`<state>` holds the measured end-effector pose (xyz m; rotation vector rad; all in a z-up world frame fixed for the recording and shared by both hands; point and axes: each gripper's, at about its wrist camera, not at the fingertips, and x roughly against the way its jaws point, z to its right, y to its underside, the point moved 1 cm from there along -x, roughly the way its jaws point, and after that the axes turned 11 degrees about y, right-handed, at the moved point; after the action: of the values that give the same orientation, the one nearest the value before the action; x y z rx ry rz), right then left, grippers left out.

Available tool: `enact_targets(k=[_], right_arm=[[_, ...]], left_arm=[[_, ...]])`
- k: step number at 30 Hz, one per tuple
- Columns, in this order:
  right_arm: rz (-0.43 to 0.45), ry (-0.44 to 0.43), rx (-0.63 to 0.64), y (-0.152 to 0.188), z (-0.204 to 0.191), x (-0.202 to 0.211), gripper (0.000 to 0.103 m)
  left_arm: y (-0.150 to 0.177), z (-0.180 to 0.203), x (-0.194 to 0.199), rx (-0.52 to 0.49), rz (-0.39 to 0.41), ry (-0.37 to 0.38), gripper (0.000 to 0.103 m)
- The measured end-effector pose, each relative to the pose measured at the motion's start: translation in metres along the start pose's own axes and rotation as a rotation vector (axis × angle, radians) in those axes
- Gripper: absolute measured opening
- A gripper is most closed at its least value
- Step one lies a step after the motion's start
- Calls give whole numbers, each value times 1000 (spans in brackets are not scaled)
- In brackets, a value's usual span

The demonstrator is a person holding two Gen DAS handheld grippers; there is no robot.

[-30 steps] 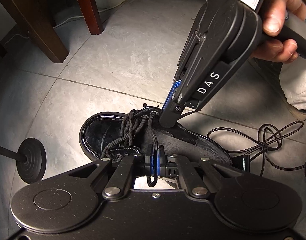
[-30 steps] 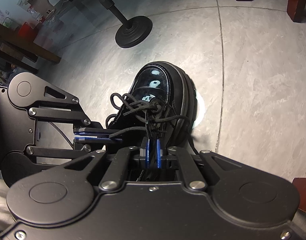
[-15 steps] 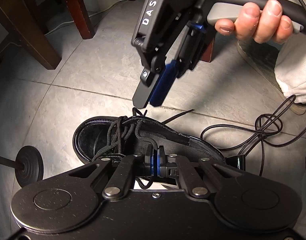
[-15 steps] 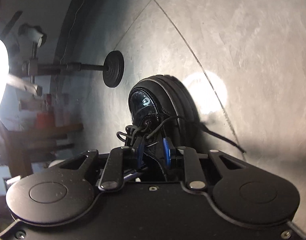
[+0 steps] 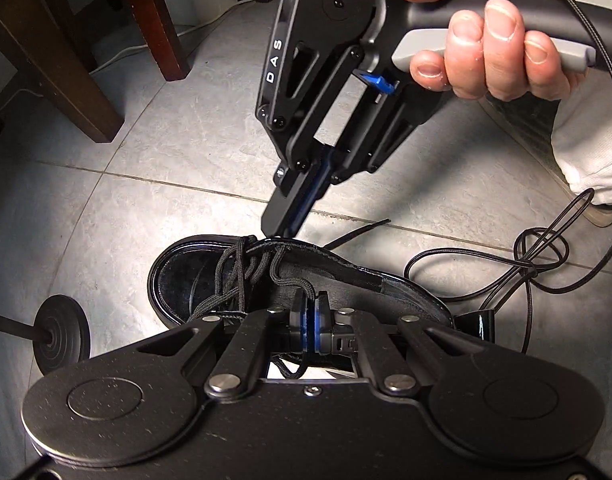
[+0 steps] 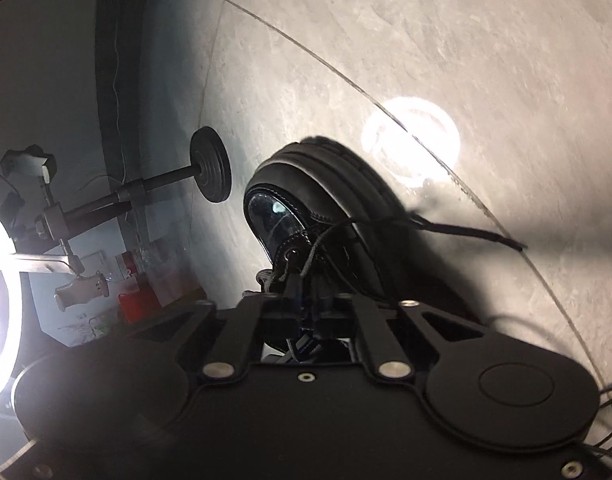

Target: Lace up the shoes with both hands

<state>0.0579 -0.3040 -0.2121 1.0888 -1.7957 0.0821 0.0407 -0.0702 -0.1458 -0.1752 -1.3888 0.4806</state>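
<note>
A glossy black shoe [image 5: 370,284] lies on the grey tile floor, its black laces [image 5: 241,276] bunched loosely over the eyelets. My left gripper [image 5: 310,312] is shut on a loop of lace above the tongue. A person's hand holds my right gripper [image 5: 279,226], which points down at the far edge of the lacing with its jaws shut. In the right wrist view its fingertips [image 6: 306,296] pinch a lace strand beside the toe cap [image 6: 273,216]. That strand's free end [image 6: 486,236] trails onto the floor.
Dark wooden furniture legs [image 5: 65,80] stand at the back left. A round black stand base [image 5: 61,332] sits left of the shoe, seen again in the right wrist view [image 6: 209,170]. A tangled black cable [image 5: 538,264] lies at the right, near a white trouser leg [image 5: 586,152].
The right gripper rolled over, opened above the shoe, then came down to the lacing and shut. The left gripper kept its hold and did not move.
</note>
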Motion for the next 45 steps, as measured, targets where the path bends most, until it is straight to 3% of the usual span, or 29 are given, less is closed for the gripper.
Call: enact_targets(k=[4, 8, 10, 11, 12, 14, 17, 19, 20, 21, 24, 31, 36, 40, 43, 45], right_arm=[[45, 8, 47, 2, -7, 8, 3], [150, 5, 97, -3, -15, 28, 2], [214, -13, 138, -6, -23, 44, 2], [227, -18, 152, -6, -25, 48, 3], [238, -32, 190, -5, -32, 53, 3], [256, -36, 233, -1, -39, 57, 3], [250, -58, 293, 5, -48, 58, 3], [243, -71, 327, 9, -54, 56, 3], [246, -70, 336, 10, -55, 57, 3], [249, -79, 348, 11, -57, 58, 3], [270, -91, 356, 12, -59, 62, 3], [320, -86, 452, 21, -70, 65, 3], [384, -139, 587, 38, -89, 79, 3], [409, -176, 614, 43, -94, 87, 2], [435, -168, 624, 43, -96, 92, 0], [442, -115, 595, 37, -89, 89, 0]], left_arm=[[2, -11, 1, 72, 5, -25, 6], [8, -22, 24, 141, 100, 3, 19], [9, -26, 38, 169, 183, 2, 42], [8, -27, 43, 175, 229, -16, 65], [5, -27, 46, 176, 261, -31, 73], [-5, -29, 46, 172, 311, -35, 73], [-18, -35, 32, 194, 307, -15, 69], [-23, -40, 24, 225, 307, -13, 57], [-24, -43, 21, 250, 315, -5, 40], [-23, -47, 19, 285, 325, 4, 15], [-20, -56, 20, 364, 354, 48, 3], [-16, -61, 30, 447, 450, 71, 3], [-20, -56, 52, 411, 560, 45, 3], [-24, -54, 69, 403, 634, 30, 3], [-26, -54, 66, 385, 611, 35, 4], [-22, -53, 53, 381, 518, 33, 4]])
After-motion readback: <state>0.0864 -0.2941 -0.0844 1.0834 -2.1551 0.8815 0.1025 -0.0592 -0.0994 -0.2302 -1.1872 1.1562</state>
